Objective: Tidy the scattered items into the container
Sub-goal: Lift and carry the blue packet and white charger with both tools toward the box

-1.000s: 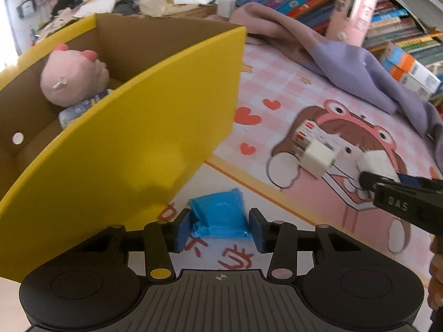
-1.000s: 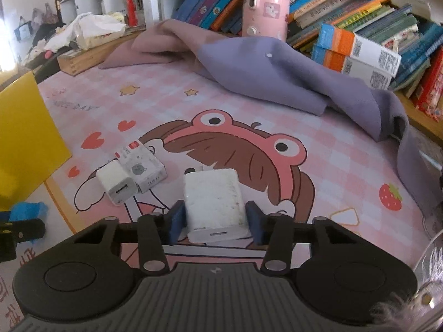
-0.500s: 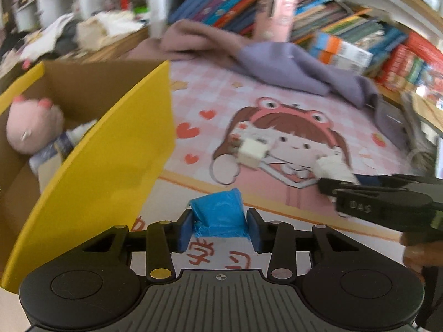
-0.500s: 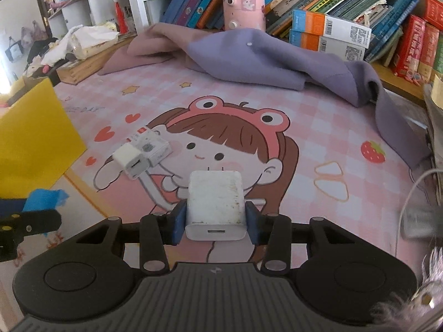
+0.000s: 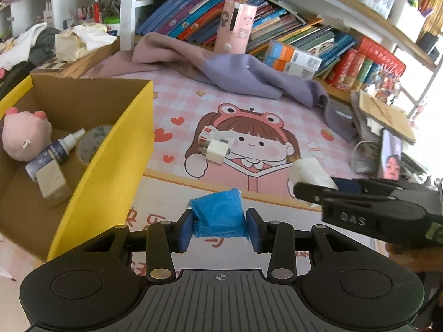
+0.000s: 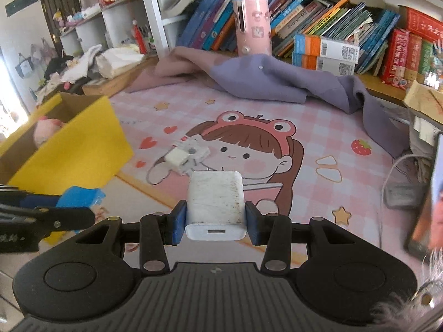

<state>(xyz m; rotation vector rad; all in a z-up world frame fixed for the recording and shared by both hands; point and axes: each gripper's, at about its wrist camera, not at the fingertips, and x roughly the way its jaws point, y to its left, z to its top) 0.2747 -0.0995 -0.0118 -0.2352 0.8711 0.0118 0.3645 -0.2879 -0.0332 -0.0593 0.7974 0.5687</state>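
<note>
My left gripper [image 5: 219, 231] is shut on a blue packet [image 5: 217, 213], held above the mat to the right of the yellow cardboard box [image 5: 110, 166]. The box holds a pink plush [image 5: 25, 131], a spray bottle [image 5: 59, 148], a tape roll and a beige block. My right gripper [image 6: 215, 224] is shut on a white charger [image 6: 215, 200], lifted above the mat; it shows in the left wrist view [image 5: 307, 171]. A small white plug and a white box [image 5: 217, 145] lie together on the pink cartoon mat [image 5: 277, 116].
A purple cloth [image 5: 249, 74] is heaped at the mat's far side. Behind it stand books [image 5: 290, 36] and a pink cylinder [image 5: 235, 26]. Papers, a cable and a phone [image 5: 390, 155] lie at the right edge. Clothes pile at the far left.
Both grippers have risen with their loads. The left view now looks down into the yellow box, and the mat items appear farther away.
</note>
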